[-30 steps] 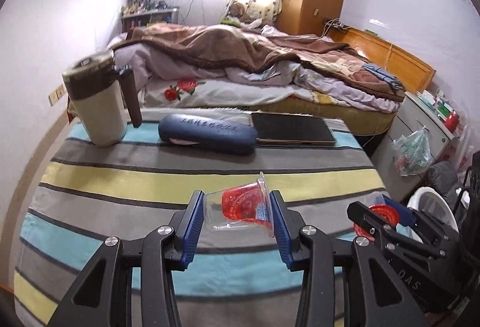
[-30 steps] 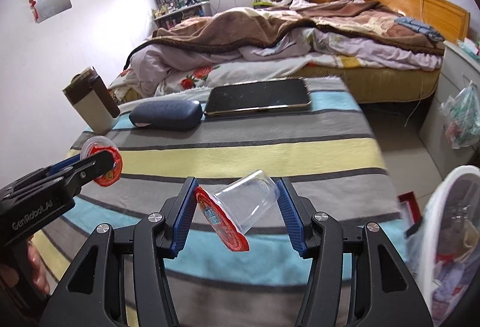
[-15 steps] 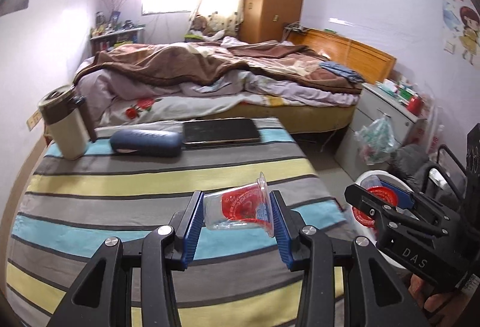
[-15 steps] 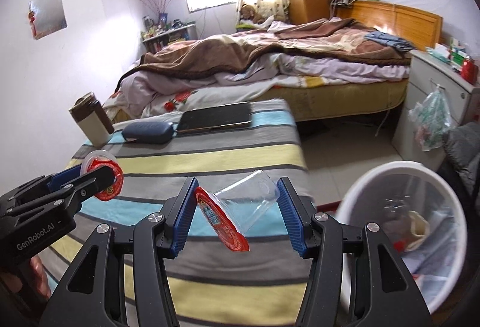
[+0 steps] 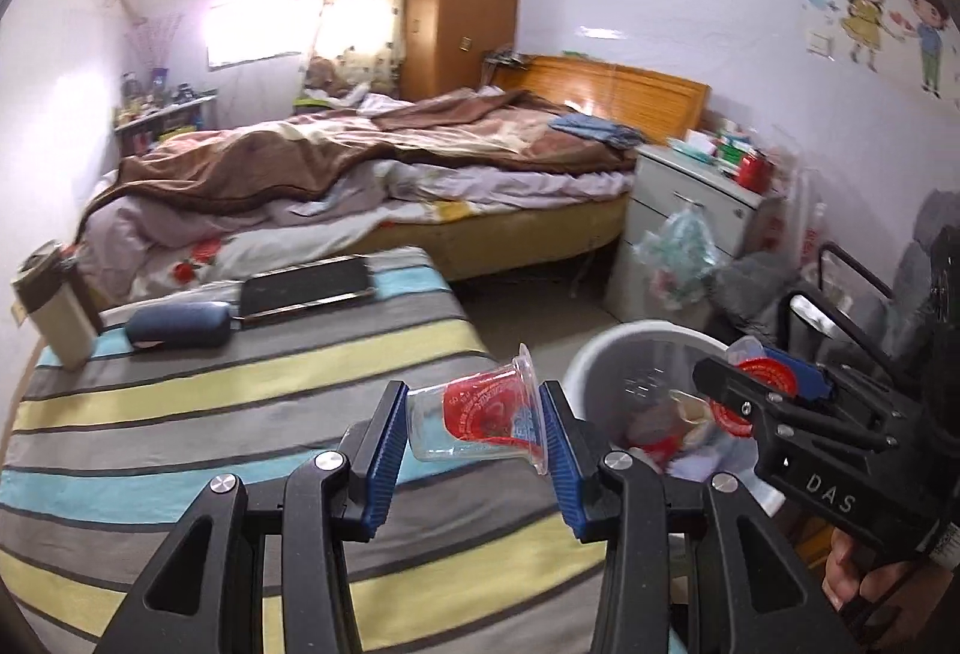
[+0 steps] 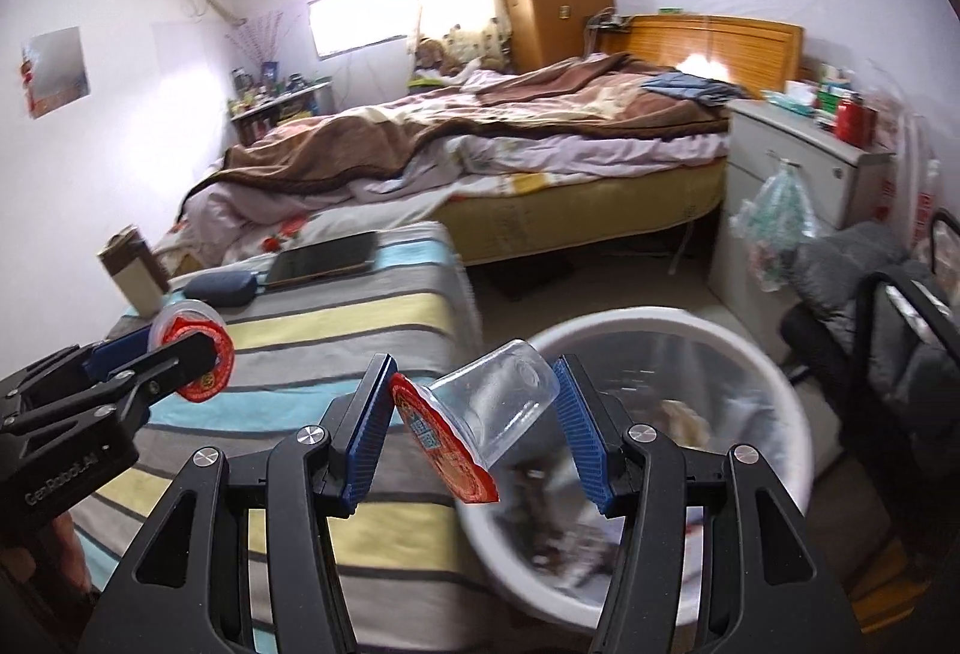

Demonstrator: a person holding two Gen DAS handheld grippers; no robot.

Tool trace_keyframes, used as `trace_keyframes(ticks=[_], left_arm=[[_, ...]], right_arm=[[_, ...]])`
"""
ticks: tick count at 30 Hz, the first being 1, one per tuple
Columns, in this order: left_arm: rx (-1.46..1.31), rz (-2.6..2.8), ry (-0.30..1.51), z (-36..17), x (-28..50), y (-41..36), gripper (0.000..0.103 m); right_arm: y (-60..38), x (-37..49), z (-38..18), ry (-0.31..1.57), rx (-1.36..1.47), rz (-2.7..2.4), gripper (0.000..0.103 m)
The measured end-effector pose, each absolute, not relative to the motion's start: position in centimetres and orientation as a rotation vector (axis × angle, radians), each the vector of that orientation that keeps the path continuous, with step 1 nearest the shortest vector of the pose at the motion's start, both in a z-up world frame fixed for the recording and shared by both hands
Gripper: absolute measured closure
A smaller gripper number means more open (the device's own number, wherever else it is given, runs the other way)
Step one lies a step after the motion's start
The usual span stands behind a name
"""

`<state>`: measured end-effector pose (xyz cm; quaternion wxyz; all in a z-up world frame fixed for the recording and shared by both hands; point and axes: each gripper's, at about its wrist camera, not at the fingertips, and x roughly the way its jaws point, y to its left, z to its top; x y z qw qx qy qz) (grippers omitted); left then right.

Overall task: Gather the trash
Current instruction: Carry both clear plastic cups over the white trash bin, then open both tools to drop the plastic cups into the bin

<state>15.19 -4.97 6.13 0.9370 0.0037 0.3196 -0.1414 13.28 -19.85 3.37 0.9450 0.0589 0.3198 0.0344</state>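
My left gripper (image 5: 471,429) is shut on a clear plastic cup with a red peeled lid (image 5: 480,417), lying sideways between the blue pads, above the striped table's right edge. My right gripper (image 6: 474,420) is shut on a second clear cup with a red lid (image 6: 486,414), tilted, over the near rim of the white trash bin (image 6: 744,354). In the left wrist view the right gripper (image 5: 762,390) with its cup hangs over the bin (image 5: 600,354), which holds scraps. In the right wrist view the left gripper (image 6: 180,354) with its cup shows at the left.
A striped cloth table (image 5: 210,402) carries a beige mug (image 5: 54,312), a dark blue case (image 5: 180,327) and a tablet (image 5: 306,285). Behind stand a bed (image 5: 360,174), a white nightstand (image 5: 690,210) with a hanging plastic bag (image 5: 678,246), and a dark chair (image 6: 888,306) at right.
Both grippers have swung right from over the table toward the trash bin, each still gripping its cup. The bin has come into full view beneath them.
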Motion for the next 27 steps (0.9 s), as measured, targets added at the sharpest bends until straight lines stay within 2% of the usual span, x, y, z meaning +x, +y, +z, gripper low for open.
trace_keyframes(ticks=[15, 27], left_arm=[[0.058, -0.453, 0.776, 1.4, 16.4, -15.6, 0.059], [0.065, -0.416, 0.828, -1.1, 17.5, -17.0, 0.058]], right_arm=[[-27.4, 13.6, -1.1, 0.783, 0.111, -0.083, 0.047], [-29.3, 14.0, -3.0, 0.837, 0.098, -0.058, 0.047]])
